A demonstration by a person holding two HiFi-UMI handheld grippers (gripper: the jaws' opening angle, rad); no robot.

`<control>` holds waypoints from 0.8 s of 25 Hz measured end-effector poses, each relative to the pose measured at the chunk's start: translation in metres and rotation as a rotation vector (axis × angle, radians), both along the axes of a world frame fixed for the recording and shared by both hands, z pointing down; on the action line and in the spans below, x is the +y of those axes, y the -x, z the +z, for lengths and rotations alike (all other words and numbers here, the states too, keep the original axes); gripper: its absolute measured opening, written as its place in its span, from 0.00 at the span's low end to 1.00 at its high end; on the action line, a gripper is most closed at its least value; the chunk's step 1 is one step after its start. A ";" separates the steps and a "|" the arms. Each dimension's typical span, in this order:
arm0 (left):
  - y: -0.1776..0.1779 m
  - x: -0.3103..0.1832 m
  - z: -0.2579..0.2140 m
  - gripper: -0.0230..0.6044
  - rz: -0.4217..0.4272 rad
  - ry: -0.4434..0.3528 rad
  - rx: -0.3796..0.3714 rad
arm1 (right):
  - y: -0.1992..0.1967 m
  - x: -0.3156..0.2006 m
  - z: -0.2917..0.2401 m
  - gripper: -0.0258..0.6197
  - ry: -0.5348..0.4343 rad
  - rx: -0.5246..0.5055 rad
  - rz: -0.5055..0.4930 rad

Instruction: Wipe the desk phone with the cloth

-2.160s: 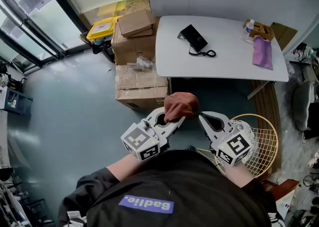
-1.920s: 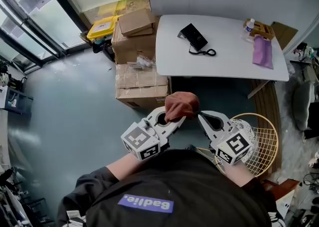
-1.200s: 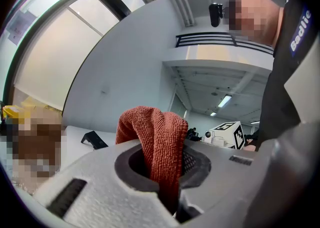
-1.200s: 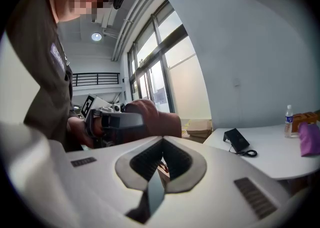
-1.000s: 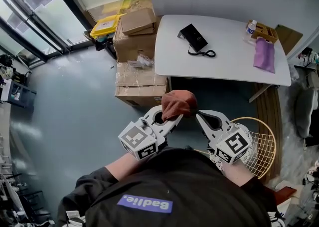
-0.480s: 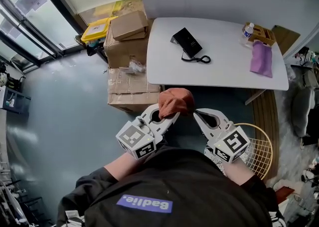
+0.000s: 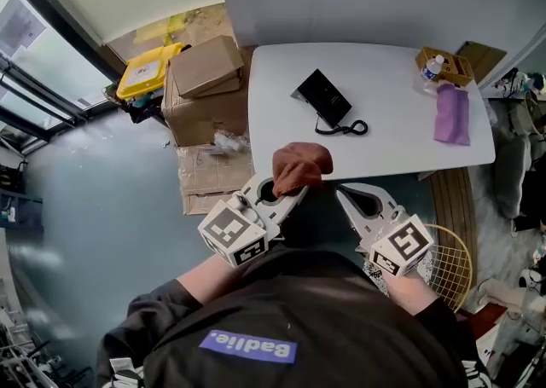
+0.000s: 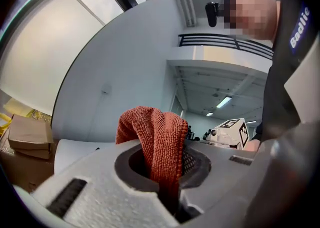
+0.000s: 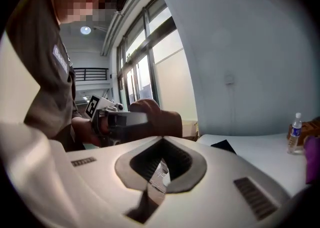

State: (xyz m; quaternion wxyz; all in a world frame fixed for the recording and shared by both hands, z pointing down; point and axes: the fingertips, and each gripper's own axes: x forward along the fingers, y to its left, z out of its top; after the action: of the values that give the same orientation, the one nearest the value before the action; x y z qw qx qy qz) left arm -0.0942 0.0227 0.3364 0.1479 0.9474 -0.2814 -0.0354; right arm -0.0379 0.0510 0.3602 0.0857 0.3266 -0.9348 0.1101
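A black desk phone [image 7: 322,97] with a coiled cord [image 7: 343,130] lies on the white table [image 7: 392,135]. My left gripper [image 7: 288,185] is shut on a rust-red cloth [image 7: 299,165], which bunches above the jaws [image 8: 155,142], just off the table's near edge. My right gripper [image 7: 343,199] is beside it, jaws closed with nothing between them [image 9: 159,169]. The cloth [image 9: 157,117] and the phone's corner [image 9: 223,145] show in the right gripper view.
Cardboard boxes [image 7: 205,88] and a yellow bin [image 7: 147,75] stand left of the table. A purple cloth [image 7: 451,113], a water bottle [image 7: 431,69] and a small wooden box [image 7: 444,62] sit at the table's right end. A wire basket [image 7: 444,258] is on the floor at right.
I have stepped closer to the table: it and the phone now sit nearer my grippers. The left gripper keeps its hold on the cloth.
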 end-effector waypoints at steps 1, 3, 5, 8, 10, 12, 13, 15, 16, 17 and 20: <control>0.005 -0.011 0.001 0.10 0.008 0.004 0.000 | 0.004 -0.010 0.000 0.08 0.004 0.002 0.013; 0.014 -0.031 0.003 0.10 0.022 0.008 0.002 | 0.012 -0.029 0.000 0.08 0.006 0.008 0.031; 0.020 -0.049 0.004 0.10 0.030 0.009 0.001 | 0.016 -0.046 0.000 0.08 0.007 0.013 0.045; 0.024 -0.069 0.011 0.10 0.024 0.018 -0.002 | 0.017 -0.063 0.003 0.08 0.019 0.017 0.054; 0.024 -0.082 0.016 0.10 0.013 0.023 -0.009 | 0.014 -0.074 0.006 0.08 0.028 0.020 0.053; 0.021 -0.098 0.023 0.10 -0.004 0.027 -0.023 | 0.009 -0.087 0.011 0.08 0.040 0.013 0.050; 0.019 -0.106 0.027 0.10 -0.015 0.030 -0.031 | 0.007 -0.095 0.014 0.08 0.048 0.008 0.045; 0.014 -0.121 0.037 0.10 -0.042 0.039 -0.048 | 0.002 -0.108 0.023 0.08 0.065 0.001 0.024; 0.011 -0.127 0.042 0.10 -0.059 0.047 -0.056 | 0.000 -0.114 0.027 0.08 0.074 -0.002 0.011; 0.008 -0.133 0.048 0.10 -0.077 0.057 -0.065 | -0.003 -0.120 0.031 0.08 0.082 -0.005 -0.003; -0.002 -0.153 0.064 0.10 -0.130 0.082 -0.095 | -0.014 -0.140 0.036 0.08 0.093 -0.013 -0.050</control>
State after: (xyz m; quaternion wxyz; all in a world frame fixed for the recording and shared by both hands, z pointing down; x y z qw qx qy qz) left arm -0.0920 -0.1303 0.4007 0.1703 0.9209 -0.3503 0.0113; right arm -0.0240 -0.0886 0.3962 0.0973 0.2980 -0.9371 0.1535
